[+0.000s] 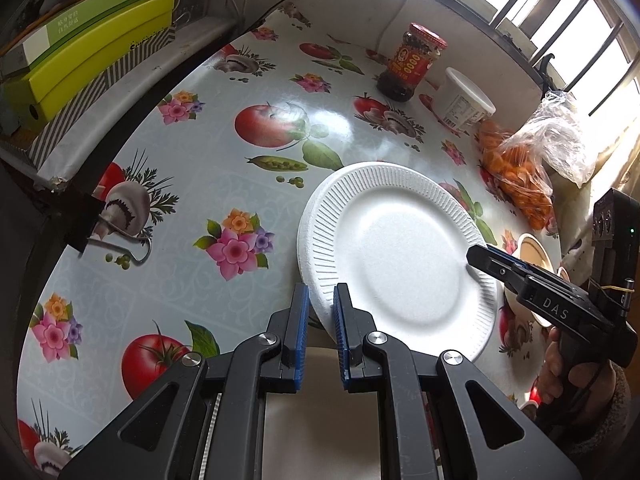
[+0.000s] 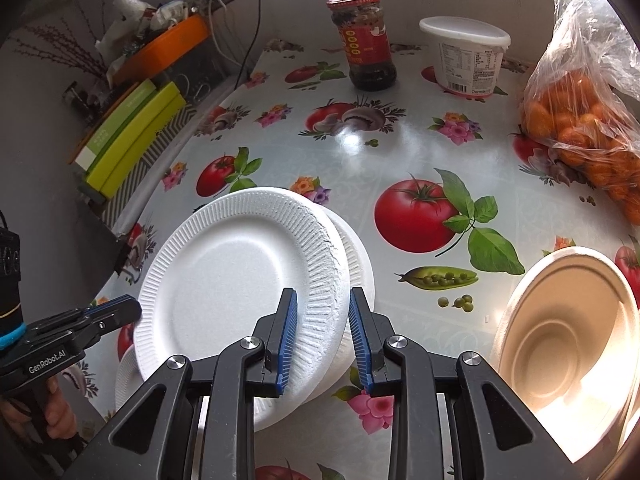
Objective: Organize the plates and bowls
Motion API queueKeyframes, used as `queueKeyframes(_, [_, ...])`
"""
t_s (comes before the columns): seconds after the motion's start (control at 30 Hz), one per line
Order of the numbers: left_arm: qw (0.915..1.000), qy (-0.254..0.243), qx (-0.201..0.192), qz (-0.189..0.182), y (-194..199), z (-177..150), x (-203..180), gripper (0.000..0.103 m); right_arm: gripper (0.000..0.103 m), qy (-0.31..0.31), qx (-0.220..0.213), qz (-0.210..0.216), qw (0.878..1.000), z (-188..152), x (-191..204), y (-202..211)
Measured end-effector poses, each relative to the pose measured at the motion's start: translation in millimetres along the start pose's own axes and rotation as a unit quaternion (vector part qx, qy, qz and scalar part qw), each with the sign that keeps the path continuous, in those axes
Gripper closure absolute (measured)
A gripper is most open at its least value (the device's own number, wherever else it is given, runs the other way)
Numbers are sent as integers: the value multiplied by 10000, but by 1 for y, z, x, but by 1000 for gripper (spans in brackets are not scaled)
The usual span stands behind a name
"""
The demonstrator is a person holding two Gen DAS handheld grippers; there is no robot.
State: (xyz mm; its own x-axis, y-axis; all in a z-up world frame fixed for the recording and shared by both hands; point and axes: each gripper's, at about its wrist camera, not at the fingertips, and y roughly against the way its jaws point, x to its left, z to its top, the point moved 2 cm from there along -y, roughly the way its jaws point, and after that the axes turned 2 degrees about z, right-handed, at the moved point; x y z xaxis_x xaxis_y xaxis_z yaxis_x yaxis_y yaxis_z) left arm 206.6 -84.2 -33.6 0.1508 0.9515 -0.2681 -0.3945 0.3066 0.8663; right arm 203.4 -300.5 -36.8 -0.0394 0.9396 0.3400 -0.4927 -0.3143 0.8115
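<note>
The white foam plate with the ribbed rim (image 2: 240,276) is tilted above other white plates, its near-left rim pinched by the left gripper (image 1: 321,312), its opposite rim pinched by the right gripper (image 2: 323,320). Both hands are equally close. The beige paper bowl (image 2: 568,332) sits just right of the plate; beyond the plate, the fruit-print tablecloth (image 2: 400,152) is open as far as the red-lidded sauce jar (image 2: 366,40).

Home kitchen table, vegetable-print oilcloth (image 2: 400,152), chili sauce jar (image 2: 366,42)
</note>
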Motion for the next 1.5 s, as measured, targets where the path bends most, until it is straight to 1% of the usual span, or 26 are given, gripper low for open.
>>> queueKeyframes(0.27, [10000, 5, 62, 12, -1, -3, 4, 90, 77, 25, -25, 79, 10000, -1, 2, 3])
queueKeyframes(0.5, [9999, -43, -112, 15, 10, 6, -1, 90, 77, 12, -143, 103, 9998, 7, 3, 9])
queueKeyframes(0.73, [9999, -64, -120, -24, 9, 12, -6, 90, 77, -76, -228, 95, 9997, 14, -1, 13])
queueKeyframes(0.87, [9998, -59, -168, -90, 14, 13, -7, 90, 77, -93, -287, 129, 9995, 18, -1, 18])
queueKeyframes(1.0, [9996, -160, -221, -99, 21, 13, -10, 90, 77, -54, -334, 109, 9994, 18, 2, 22])
queueKeyframes(1.13, [9996, -172, -192, -130, 23, 10, -5, 90, 77, -22, -300, 152, 9994, 15, 5, 21])
queueKeyframes(1.5, [9999, -74, -68, -12, 16, 2, 10, 90, 77, 80, -156, 235, 9996, 6, 16, 9])
